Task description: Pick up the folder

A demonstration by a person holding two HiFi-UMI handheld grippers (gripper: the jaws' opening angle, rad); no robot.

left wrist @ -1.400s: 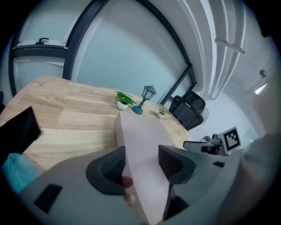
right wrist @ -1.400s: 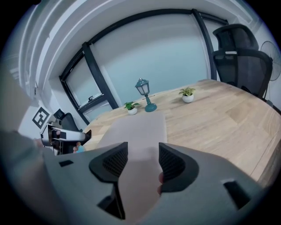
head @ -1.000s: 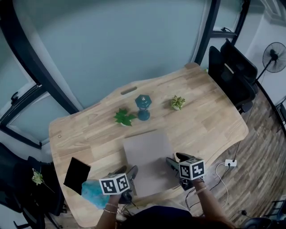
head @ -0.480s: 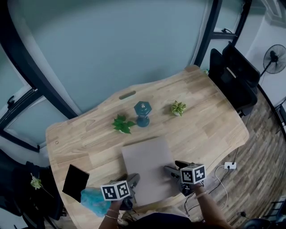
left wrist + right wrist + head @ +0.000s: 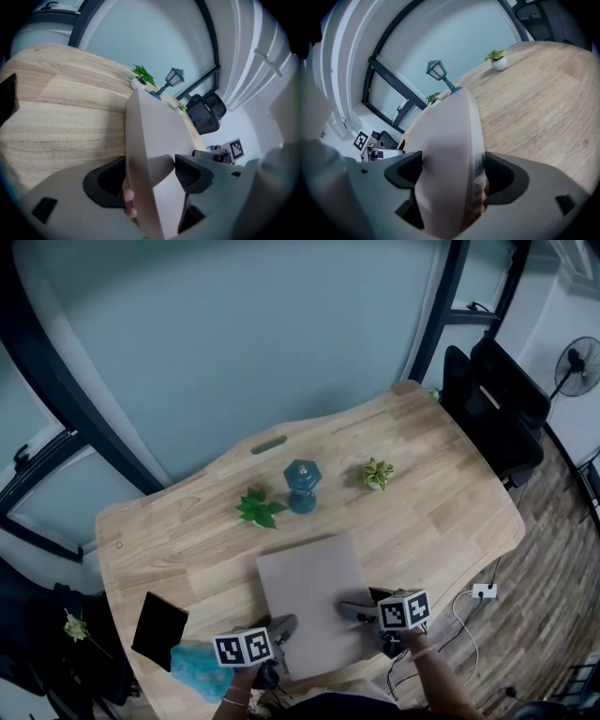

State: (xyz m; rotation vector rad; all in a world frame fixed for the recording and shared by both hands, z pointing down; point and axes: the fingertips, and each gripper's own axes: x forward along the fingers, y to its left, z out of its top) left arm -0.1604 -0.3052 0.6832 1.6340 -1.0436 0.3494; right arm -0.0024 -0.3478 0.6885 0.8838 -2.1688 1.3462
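Observation:
A grey-beige folder (image 5: pixel 314 601) lies on the wooden table (image 5: pixel 422 512) near its front edge. My left gripper (image 5: pixel 281 626) is at the folder's near left corner and my right gripper (image 5: pixel 354 608) at its near right corner. In the left gripper view the folder's edge (image 5: pixel 154 136) stands between the jaws of the left gripper (image 5: pixel 150 176), which are opening. In the right gripper view the folder (image 5: pixel 450 140) fills the gap of the right gripper (image 5: pixel 452 173), whose jaws are also opening. The pads no longer pinch it.
Behind the folder stand a blue lantern (image 5: pixel 302 486), a green leafy plant (image 5: pixel 260 509) and a small potted plant (image 5: pixel 377 473). A black pad (image 5: pixel 159 631) and a blue cloth (image 5: pixel 197 660) lie at the front left. A black chair (image 5: pixel 492 399) is at the table's right end.
Both grippers have sunk a little toward the table with the folder's near edge. Their jaws have spread wider around it.

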